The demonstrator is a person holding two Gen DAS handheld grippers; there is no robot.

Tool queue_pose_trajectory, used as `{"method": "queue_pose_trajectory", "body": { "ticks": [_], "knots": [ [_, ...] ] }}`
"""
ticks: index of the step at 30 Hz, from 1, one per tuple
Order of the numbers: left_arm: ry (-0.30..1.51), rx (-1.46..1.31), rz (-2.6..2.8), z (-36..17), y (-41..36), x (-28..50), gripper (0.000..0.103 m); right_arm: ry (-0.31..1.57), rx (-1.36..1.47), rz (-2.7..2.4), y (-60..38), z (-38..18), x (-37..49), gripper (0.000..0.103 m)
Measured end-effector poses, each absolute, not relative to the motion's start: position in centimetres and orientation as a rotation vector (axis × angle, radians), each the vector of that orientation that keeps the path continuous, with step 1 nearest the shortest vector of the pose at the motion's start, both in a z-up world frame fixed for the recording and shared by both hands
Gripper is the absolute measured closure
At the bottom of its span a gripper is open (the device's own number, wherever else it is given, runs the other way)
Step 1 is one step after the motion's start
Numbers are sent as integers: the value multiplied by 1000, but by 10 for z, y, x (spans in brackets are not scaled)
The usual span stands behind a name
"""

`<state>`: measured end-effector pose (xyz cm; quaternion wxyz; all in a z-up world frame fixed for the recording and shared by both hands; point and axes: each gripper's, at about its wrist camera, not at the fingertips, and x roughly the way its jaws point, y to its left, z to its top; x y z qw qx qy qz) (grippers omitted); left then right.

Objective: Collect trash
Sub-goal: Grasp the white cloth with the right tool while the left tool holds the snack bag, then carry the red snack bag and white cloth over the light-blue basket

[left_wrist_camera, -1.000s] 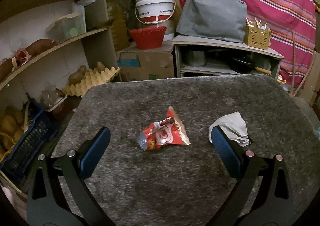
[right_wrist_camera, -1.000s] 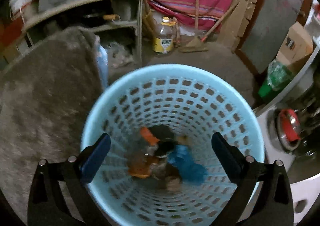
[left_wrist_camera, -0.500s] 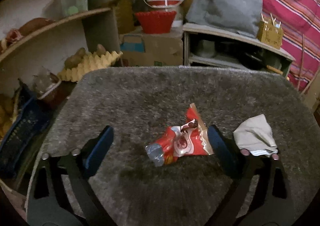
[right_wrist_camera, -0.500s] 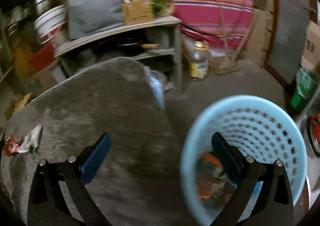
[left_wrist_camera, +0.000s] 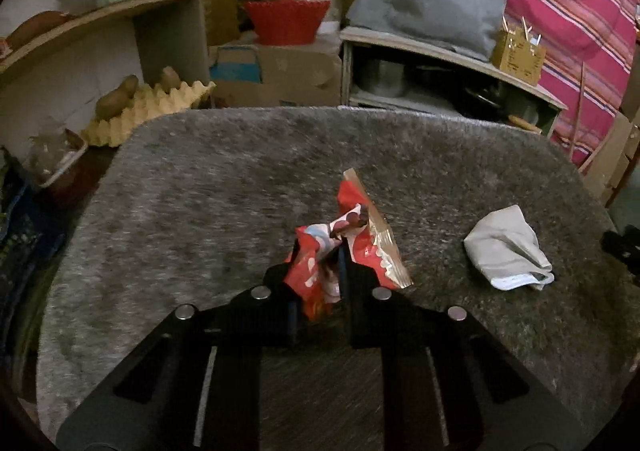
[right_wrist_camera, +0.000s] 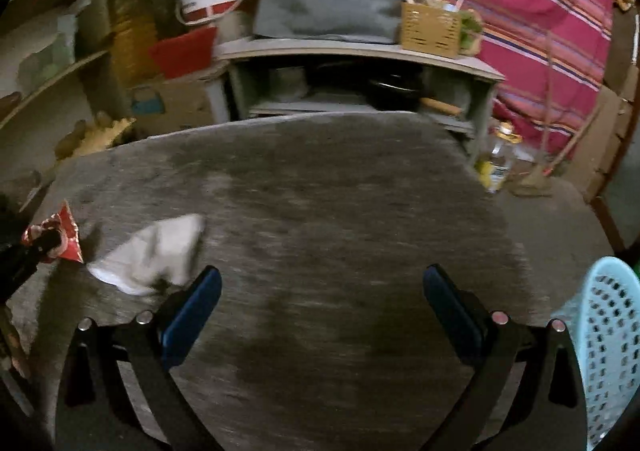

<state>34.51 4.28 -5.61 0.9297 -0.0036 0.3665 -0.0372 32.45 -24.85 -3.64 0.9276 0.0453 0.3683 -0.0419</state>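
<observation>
Low in the middle of the left wrist view, our left gripper (left_wrist_camera: 320,283) has its jaws drawn nearly together on the red snack wrapper (left_wrist_camera: 348,247), which crumples upward between them while its gold-edged end fans out toward the frame's centre. We judge the pinch sits at the bunched lower end because that is where the foil gives enough bulk to grip. The gripper points forward and slightly down over the grey mat (left_wrist_camera: 240,191). Right of centre, well apart from the wrapper, the crumpled white tissue (left_wrist_camera: 506,247) lies loose on the mat, touched by nothing

Across the bottom of the right wrist view, our right gripper (right_wrist_camera: 320,311) has its blue pads (right_wrist_camera: 192,315) spread wide and empty, tilted down toward bare mat (right_wrist_camera: 340,191). The tissue (right_wrist_camera: 152,251) lies just beyond the left pad, so we judge this hand is lining up for it. At the far left edge the wrapper (right_wrist_camera: 60,235) shows in the dark tip of the other tool. At the lower right edge stands the pale blue basket (right_wrist_camera: 608,331), beside the mat, where we expect the trash to go
</observation>
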Motion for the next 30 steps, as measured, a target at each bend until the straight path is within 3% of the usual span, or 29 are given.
{"method": "queue_pose_trajectory", "body": {
  "ticks": [12, 13, 15, 16, 18, 20, 30],
  "knots": [
    [727, -29, -4, -40, 91, 320, 88, 828, -4, 2, -162, -74, 359, 8],
    [723, -27, -2, -38, 92, 319, 88, 837, -11, 19, -159, -75, 360, 11],
    [716, -19, 3, -36, 93, 318, 88, 832, 0, 65, -159, -75, 359, 38],
    [714, -18, 4, -35, 93, 318, 88, 831, 3, 83, -159, -74, 357, 44],
    [714, -19, 5, -33, 91, 319, 88, 827, 9, 121, -158, -73, 354, 68],
    [717, -18, 3, -32, 87, 319, 88, 810, 13, 152, -157, -69, 348, 79],
    [689, 28, -48, -19, 43, 307, 88, 752, 104, 94, -237, -38, 314, 82]
  ]
}}
